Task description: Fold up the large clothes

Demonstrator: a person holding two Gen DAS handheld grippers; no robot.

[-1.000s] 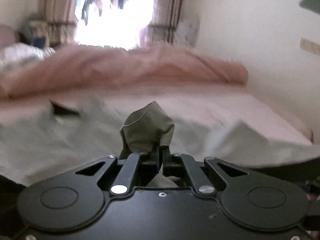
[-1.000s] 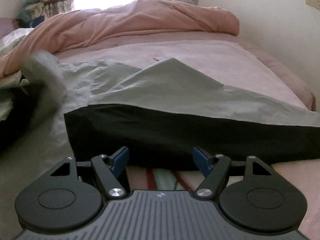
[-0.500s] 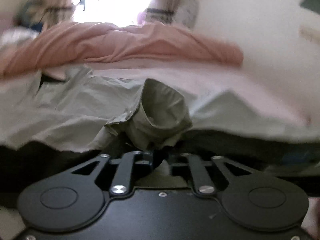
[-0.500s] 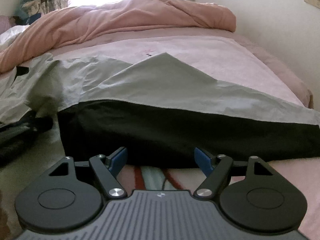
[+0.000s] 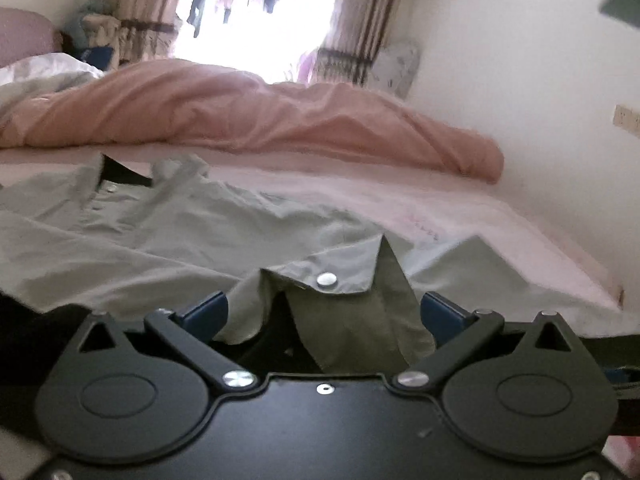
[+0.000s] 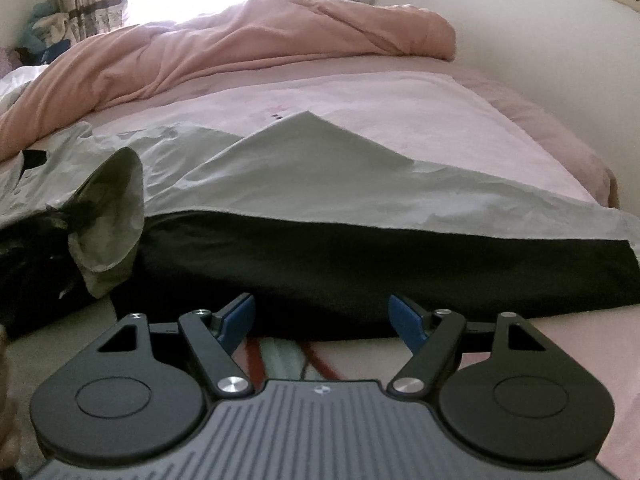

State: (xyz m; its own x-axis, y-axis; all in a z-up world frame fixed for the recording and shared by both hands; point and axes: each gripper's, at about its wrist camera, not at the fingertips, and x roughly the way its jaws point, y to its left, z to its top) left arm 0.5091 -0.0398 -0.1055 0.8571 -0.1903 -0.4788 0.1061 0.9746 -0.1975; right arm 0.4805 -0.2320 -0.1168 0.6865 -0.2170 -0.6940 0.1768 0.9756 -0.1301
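Left wrist view: left gripper (image 5: 324, 312) jaws are opening, shirt cuff (image 5: 352, 296) loose between them at 12 o'clock. Right gripper (image 6: 322, 316) gapes wide, empty, facing the shirt (image 6: 320, 168).

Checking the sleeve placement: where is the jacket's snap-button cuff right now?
In the left wrist view the cuff lies low at centre, between the opening jaws of the left gripper, on the grey jacket.

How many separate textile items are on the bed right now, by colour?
Grey-green: 1, the jacket, black inside, with its cuff lying between the left gripper's opening jaws
Salmon pink: 1, the bunched duvet
Pale pink: 1, the sheet
White: 1, bedding at far left
Total: 4
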